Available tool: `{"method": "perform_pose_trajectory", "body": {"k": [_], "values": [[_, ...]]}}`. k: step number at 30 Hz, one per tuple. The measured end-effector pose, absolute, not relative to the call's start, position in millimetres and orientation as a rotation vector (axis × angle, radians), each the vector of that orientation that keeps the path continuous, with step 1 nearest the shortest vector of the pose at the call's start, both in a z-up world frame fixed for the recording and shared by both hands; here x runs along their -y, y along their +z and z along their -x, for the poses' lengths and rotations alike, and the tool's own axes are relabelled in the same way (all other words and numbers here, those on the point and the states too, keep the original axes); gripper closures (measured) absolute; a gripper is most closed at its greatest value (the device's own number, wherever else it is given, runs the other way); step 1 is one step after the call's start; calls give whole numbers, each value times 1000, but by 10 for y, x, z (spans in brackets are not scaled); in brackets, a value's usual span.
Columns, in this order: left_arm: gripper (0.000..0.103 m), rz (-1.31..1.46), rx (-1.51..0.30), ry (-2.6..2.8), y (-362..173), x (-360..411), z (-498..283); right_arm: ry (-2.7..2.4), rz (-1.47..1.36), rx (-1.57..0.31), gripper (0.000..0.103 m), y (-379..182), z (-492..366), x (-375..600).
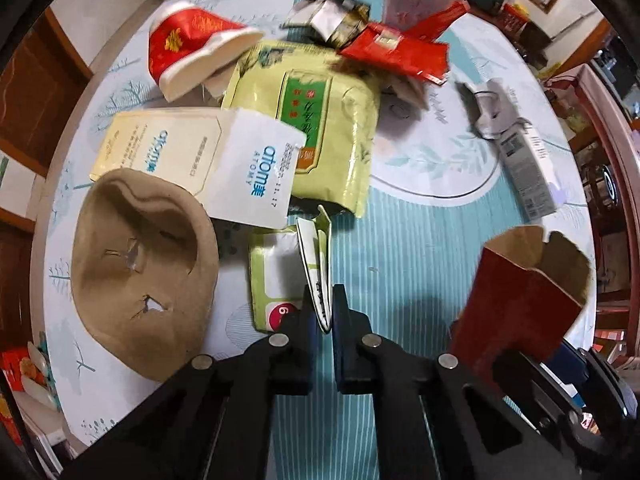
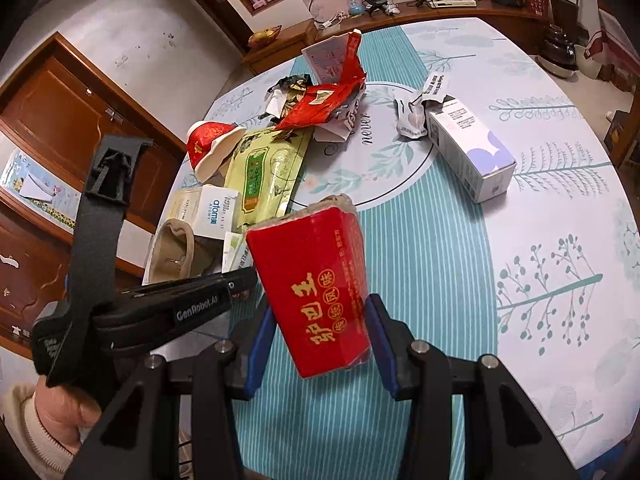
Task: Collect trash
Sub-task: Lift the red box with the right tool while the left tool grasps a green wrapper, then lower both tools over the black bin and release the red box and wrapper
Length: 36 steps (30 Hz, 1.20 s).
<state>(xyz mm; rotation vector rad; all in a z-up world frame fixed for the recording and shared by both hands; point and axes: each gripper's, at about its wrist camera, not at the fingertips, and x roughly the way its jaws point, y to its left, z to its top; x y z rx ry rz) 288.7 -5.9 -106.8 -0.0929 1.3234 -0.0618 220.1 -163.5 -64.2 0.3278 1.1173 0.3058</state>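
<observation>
My left gripper (image 1: pixel 323 300) is shut on the edge of a thin green and white packet (image 1: pixel 316 264) and lifts it over a pale green wipes pack (image 1: pixel 272 276). My right gripper (image 2: pixel 320 320) is shut on a red carton with gold characters (image 2: pixel 316 280), held up with its open torn top away from me; the carton also shows in the left wrist view (image 1: pixel 520 296). Trash lies heaped on the table: a green tea bag (image 1: pixel 320 128), white sachets (image 1: pixel 256 176), a brown paper bowl (image 1: pixel 144 272), a red paper cup (image 1: pixel 192 48), red wrappers (image 1: pixel 396 52).
A white box (image 2: pixel 468 148) and a crumpled silver wrapper (image 2: pixel 408 116) lie apart on the right of the round patterned table (image 2: pixel 520 280). The left gripper's body (image 2: pixel 160 308) is close on the left of the right one. A cabinet (image 2: pixel 80 120) and a cluttered shelf stand behind.
</observation>
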Motion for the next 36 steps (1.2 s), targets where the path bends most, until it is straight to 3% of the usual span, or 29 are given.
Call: {"method": "perform_pose_trajectory", "body": {"k": [10,21,36], "values": [[100,257,-1194,-226,-469,-150,-2389,330,-365,-1095,59,-502,-1991,1650],[100,288,-1168,-291,-66,-232,-1619,383,-403,-1046,60,-128,-1365,1697],[100,145,-1211,-338,-249,283,-327,420,-415,-1123,60,-246,-137,1892]]}}
